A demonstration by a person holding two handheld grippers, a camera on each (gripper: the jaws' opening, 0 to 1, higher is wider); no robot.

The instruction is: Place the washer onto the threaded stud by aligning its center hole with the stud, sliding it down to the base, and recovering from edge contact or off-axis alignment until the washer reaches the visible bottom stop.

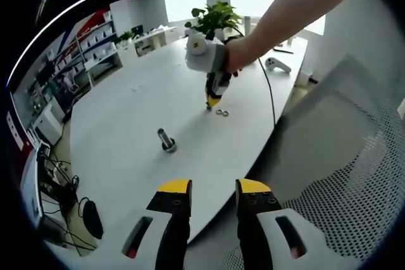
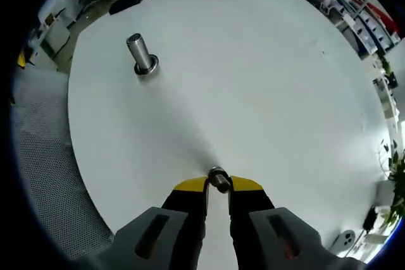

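The threaded stud [image 2: 142, 52] stands upright on its round base on the white table [image 2: 253, 80], far ahead and to the left of my right gripper [image 2: 218, 184]. That gripper's yellow-tipped jaws are shut on a small metal washer [image 2: 219, 179], held low against the tabletop. In the left gripper view the stud [image 1: 167, 140] stands near the table's near edge. A hand holds the right gripper [image 1: 211, 100] tip-down beyond it, with small washers [image 1: 221, 112] lying on the table beside its tip. My left gripper [image 1: 214, 188] hangs open off the table's edge, holding nothing.
A mesh-backed chair [image 1: 342, 175] stands close on the right of the left gripper view. At the far side of the table are a potted plant [image 1: 215, 16] and a white controller [image 1: 277, 64]. Shelving [image 1: 88, 49] lines the room to the left.
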